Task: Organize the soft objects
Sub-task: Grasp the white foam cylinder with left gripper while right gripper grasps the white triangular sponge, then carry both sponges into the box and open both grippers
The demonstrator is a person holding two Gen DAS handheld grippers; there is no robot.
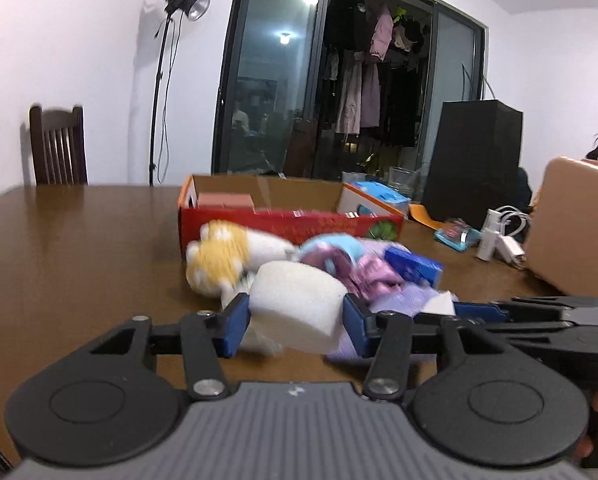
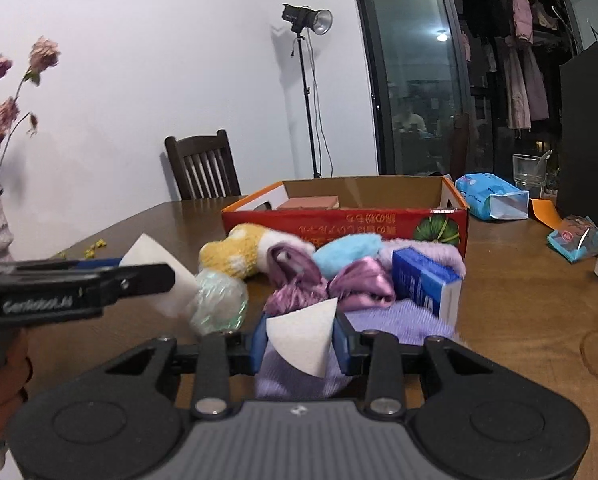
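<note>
Gripping white sponges [image 1: 297,306] [image 2: 305,338] above the desk [image 1: 83,248].
Both jaws clamped on one each; red box [image 2: 345,222] at twelve o'clock beyond the pile.

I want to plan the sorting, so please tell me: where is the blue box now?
The blue box stands at the right end of the soft pile, on the lilac cloth, beside the purple satin bow and before the red carton.

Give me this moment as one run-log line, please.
left gripper: shut on white sponge | right gripper: shut on foam wedge | box: behind
</note>
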